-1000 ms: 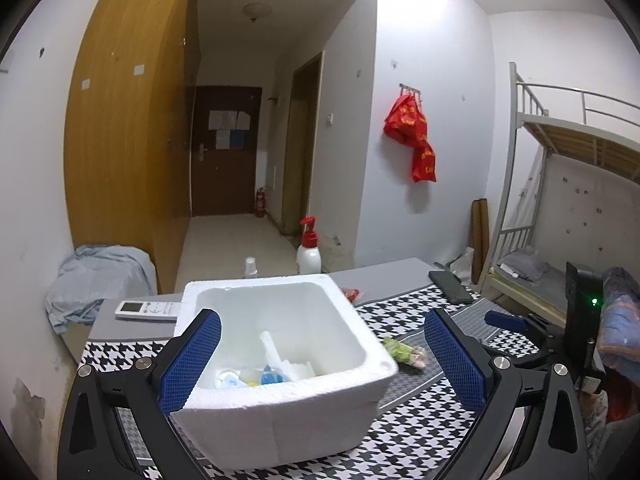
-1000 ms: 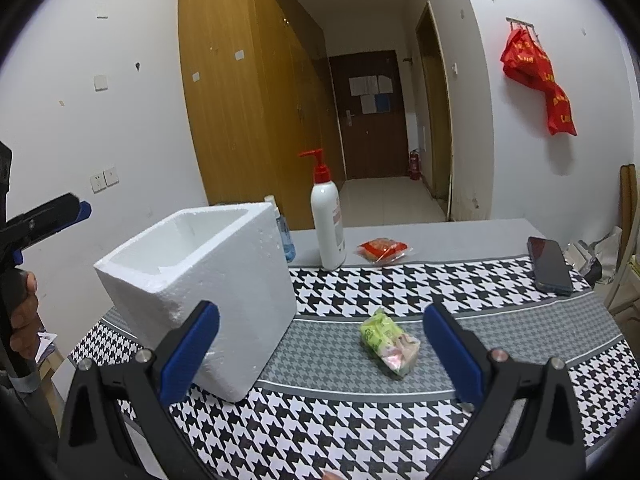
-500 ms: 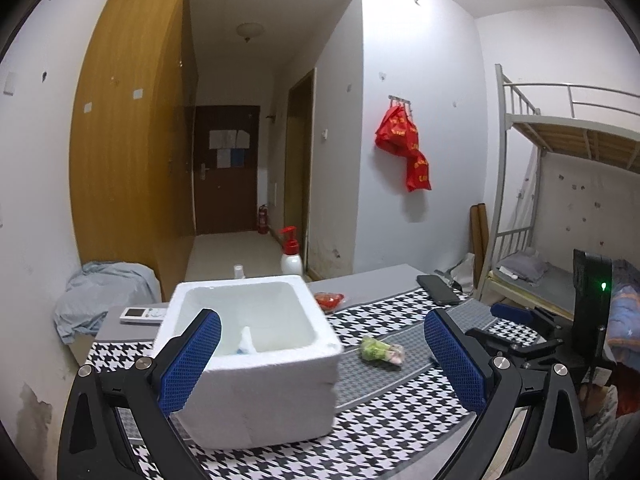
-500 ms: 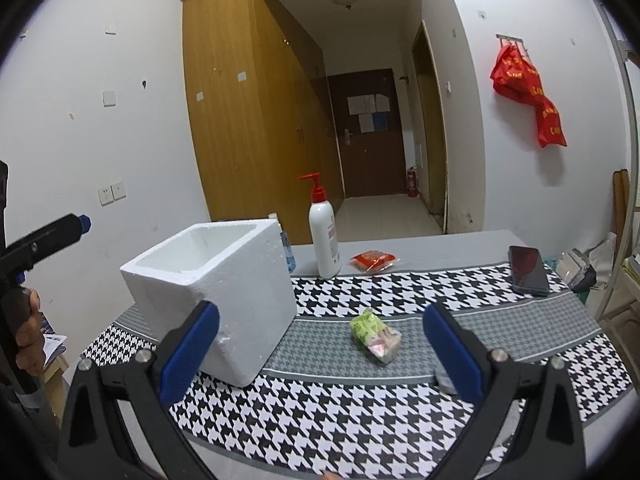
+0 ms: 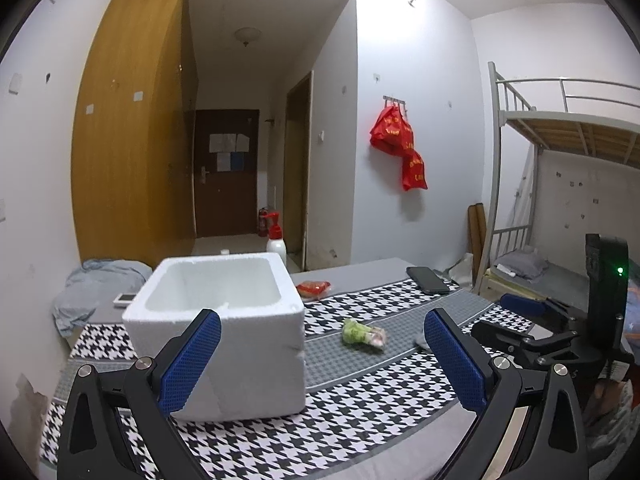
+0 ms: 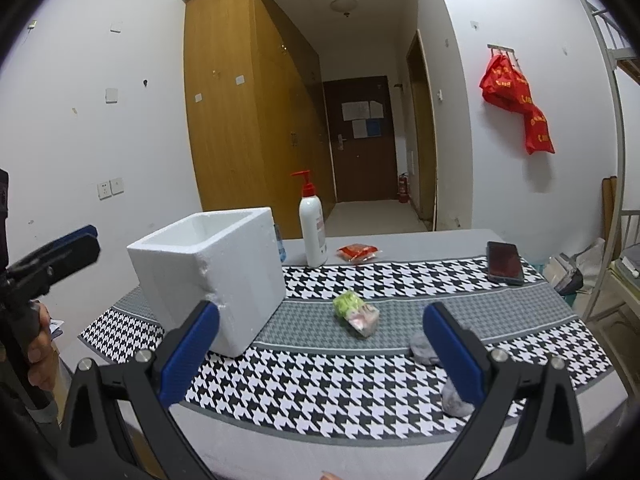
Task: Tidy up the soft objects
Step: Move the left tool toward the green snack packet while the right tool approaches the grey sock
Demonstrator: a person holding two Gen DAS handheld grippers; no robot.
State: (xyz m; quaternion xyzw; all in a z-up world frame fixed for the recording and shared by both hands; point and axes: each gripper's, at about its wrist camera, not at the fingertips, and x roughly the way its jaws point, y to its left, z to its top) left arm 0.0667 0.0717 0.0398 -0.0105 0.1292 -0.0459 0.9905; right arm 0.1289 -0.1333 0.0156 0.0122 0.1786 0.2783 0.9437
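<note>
A white foam box (image 5: 224, 332) (image 6: 212, 276) stands on the houndstooth-covered table (image 5: 360, 412) (image 6: 320, 392), its inside hidden from here. A green and pink soft packet (image 5: 364, 334) (image 6: 357, 312) lies right of the box. A red packet (image 5: 314, 288) (image 6: 357, 253) rests farther back. Two grey soft lumps (image 6: 424, 349) (image 6: 454, 398) sit near the table's right front. My left gripper (image 5: 320, 360) is open, held back from the box. My right gripper (image 6: 320, 356) is open too, empty, behind the green packet.
A white pump bottle (image 6: 313, 226) with a red top stands behind the box. A black phone (image 6: 504, 267) lies at the far right of the table. A remote (image 5: 125, 299) and grey cloth (image 5: 92, 292) sit left of the box. A bunk bed (image 5: 560, 184) stands to the right.
Both grippers have pulled back and up from the table. The box now looks smaller and its contents have dropped out of sight. Grey lumps have come into the right wrist view.
</note>
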